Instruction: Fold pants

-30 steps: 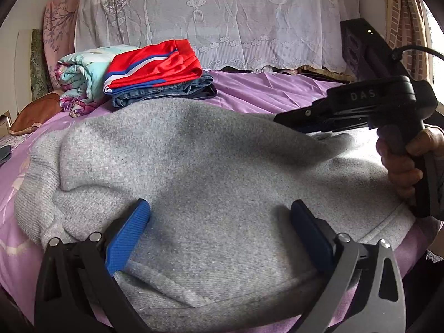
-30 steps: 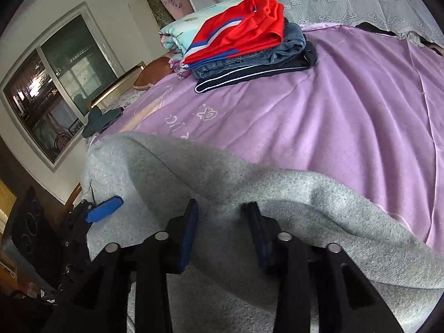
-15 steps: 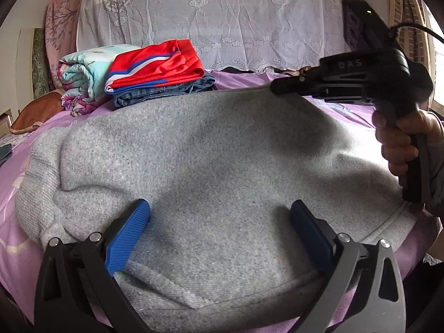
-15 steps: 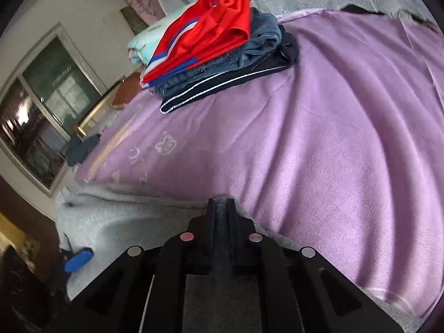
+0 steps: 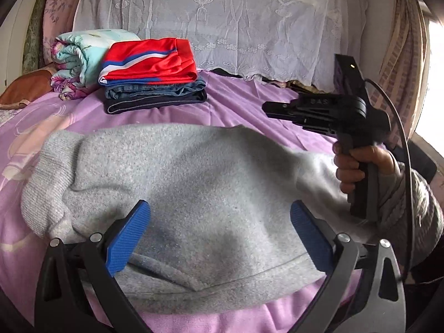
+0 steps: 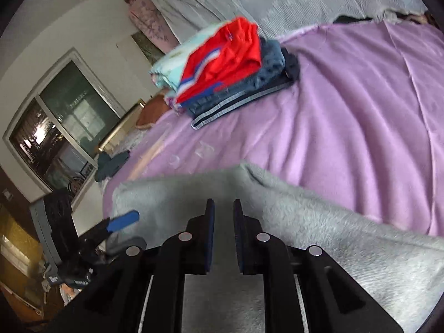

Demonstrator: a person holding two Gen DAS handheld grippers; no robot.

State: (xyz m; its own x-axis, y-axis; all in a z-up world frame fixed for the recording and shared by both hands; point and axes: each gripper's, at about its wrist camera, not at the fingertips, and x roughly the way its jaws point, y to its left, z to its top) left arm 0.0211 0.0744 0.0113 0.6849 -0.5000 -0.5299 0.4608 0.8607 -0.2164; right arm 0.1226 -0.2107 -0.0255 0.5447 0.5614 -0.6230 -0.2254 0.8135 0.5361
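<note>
Grey fleece pants [image 5: 194, 172] lie folded in a thick pad on the purple bed sheet [image 5: 249, 102], with the waistband nearest the left wrist camera. My left gripper [image 5: 219, 227] hovers low over the near part of the pants, jaws wide open, blue pads on either side and nothing gripped. A hand holds my right gripper [image 5: 266, 109] above the sheet at the right, clear of the cloth. In the right wrist view the right gripper [image 6: 223, 211] shows a narrow gap with nothing in it. Beyond it are the pants [image 6: 319, 222] and the left gripper [image 6: 122, 219].
A stack of folded clothes [image 5: 149, 63] with a red garment on top sits at the far left of the bed, next to a rolled floral quilt [image 5: 80, 52]. A lace cover [image 5: 222, 22] hangs behind. A window [image 6: 55, 127] is off the bed's left side.
My right gripper shut on the grey cloth's edge, carried it over, then let go and drew back to the right. The pants now lie flatter. The left gripper stayed open in place.
</note>
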